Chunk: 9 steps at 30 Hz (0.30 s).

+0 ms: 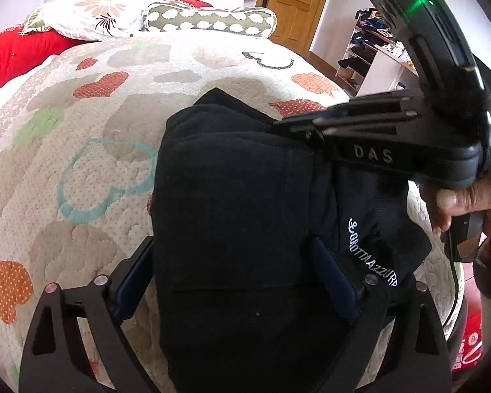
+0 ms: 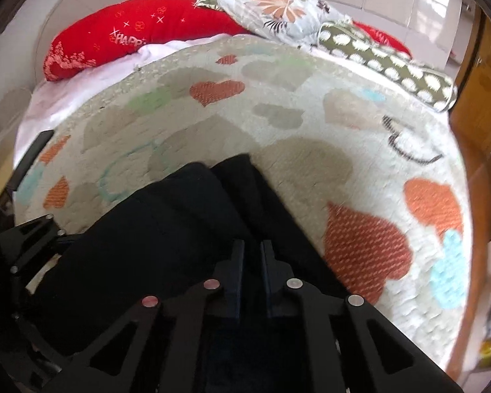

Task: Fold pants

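The black pants (image 1: 232, 203) lie folded into a thick bundle on the heart-patterned quilt (image 1: 81, 170), white lettering showing on one side. My left gripper (image 1: 235, 262) is open, its blue-padded fingers (image 1: 132, 278) straddling the near end of the bundle. My right gripper (image 2: 252, 262) has its fingers nearly together over the black fabric (image 2: 167, 229); whether cloth is pinched between them is hard to tell. The right gripper also shows in the left wrist view (image 1: 314, 127), its tips resting on the pants' far right edge.
Red, floral and olive pillows (image 1: 209, 19) lie at the head of the bed. A wooden door (image 1: 294, 3) and a shelf of clothes (image 1: 370, 49) stand beyond the bed's right side. The bed's wooden edge (image 2: 474, 203) curves on the right.
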Available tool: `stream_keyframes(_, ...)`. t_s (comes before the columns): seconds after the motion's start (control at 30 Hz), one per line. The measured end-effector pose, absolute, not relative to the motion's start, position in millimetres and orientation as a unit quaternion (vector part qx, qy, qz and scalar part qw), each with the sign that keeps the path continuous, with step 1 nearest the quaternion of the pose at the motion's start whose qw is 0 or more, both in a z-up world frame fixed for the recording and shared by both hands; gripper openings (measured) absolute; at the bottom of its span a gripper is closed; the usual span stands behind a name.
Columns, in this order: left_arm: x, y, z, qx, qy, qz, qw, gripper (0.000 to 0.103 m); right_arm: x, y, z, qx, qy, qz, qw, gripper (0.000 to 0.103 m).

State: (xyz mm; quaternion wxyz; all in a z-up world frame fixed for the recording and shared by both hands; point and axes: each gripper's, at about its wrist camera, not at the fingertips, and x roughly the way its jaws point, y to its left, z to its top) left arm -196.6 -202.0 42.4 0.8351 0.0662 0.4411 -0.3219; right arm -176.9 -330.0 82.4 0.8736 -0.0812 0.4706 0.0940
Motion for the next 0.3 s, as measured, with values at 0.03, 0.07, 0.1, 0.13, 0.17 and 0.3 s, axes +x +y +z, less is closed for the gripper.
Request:
stream_keyframes(0.03,-196.4,-202.0,42.2,0.065,0.441,-0.321,0.835,0.094,-175.2,-328.6,82.0,-0.088,0.469,0.088,0.874,0.006)
stream_keyframes(0.07,-196.2,-202.0,42.1,0.064,0.441,-0.321,0.836,0.094,-172.9,-327.5,81.3,-0.09,0.468,0.085,0.875,0.006)
stream_keyframes(0.1,-195.7,-201.8,41.9,0.063,0.442,-0.321,0.836,0.094,-171.0,-326.4,79.2,-0.098,0.466,0.076,0.876,0.005)
stream_keyframes(0.13,-195.2,-201.9,41.6,0.061,0.443,-0.32,0.835,0.094,-169.5,-325.2,75.9,-0.108,0.465,0.066,0.876,0.004)
stream_keyframes(0.17,-194.7,-202.2,41.4,0.061,0.443,-0.32,0.835,0.095,-167.7,-326.1,72.9,-0.104,0.468,0.064,0.875,0.004)
stream_keyframes(0.3,-195.1,-201.3,41.5,0.062,0.443,-0.32,0.835,0.095,-175.5,-343.5,81.2,-0.043,0.461,0.07,0.883,0.005)
